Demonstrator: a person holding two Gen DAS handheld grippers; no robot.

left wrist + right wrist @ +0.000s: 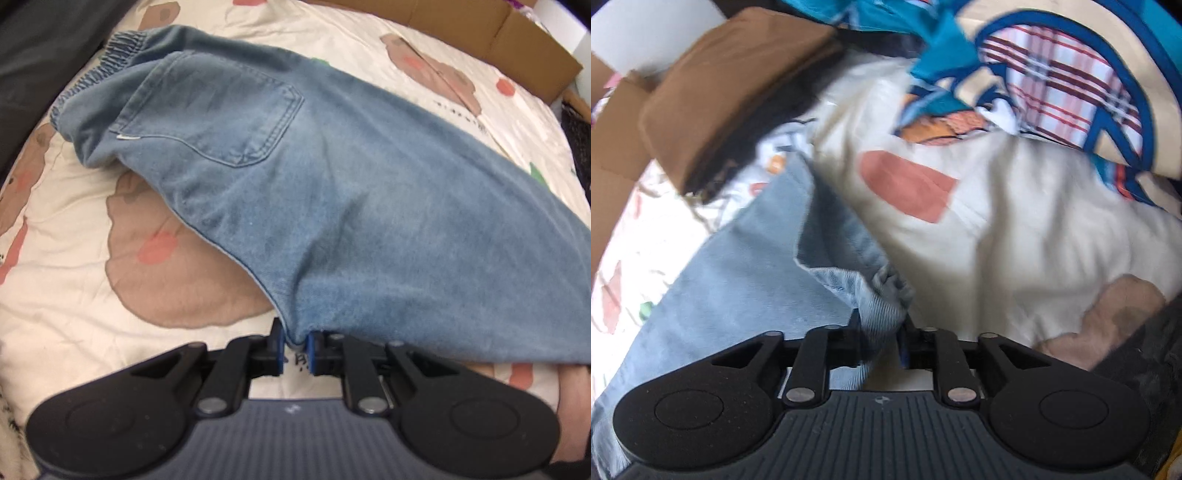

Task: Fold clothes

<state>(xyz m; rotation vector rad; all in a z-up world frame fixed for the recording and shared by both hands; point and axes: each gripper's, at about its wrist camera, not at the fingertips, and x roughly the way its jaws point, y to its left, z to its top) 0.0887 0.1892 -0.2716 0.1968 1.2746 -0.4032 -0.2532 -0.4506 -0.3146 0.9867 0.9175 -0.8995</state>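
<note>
Through the left wrist camera I see the jeans (332,192) spread across the patterned bed cover (74,229), back pocket up, the elastic waistband (96,70) at the far left. My left gripper (295,349) is clamped on a pinch of the denim's near edge, its blue pads pressed on the fold. A cardboard box (517,40) sits beyond the far edge of the bed, and something dark (40,40) lies at the far left corner.

In the right wrist view, which is blurred, my right gripper (882,343) has a bunched hem of the jeans (738,280) between its jaws; I cannot tell whether the pads bear on the cloth. Close ahead and to the left, a folded brown garment (713,92) rests on the cover. A crumpled teal and plaid fabric (1052,81) is heaped at the far right. Cardboard (613,140) borders the left side.
</note>
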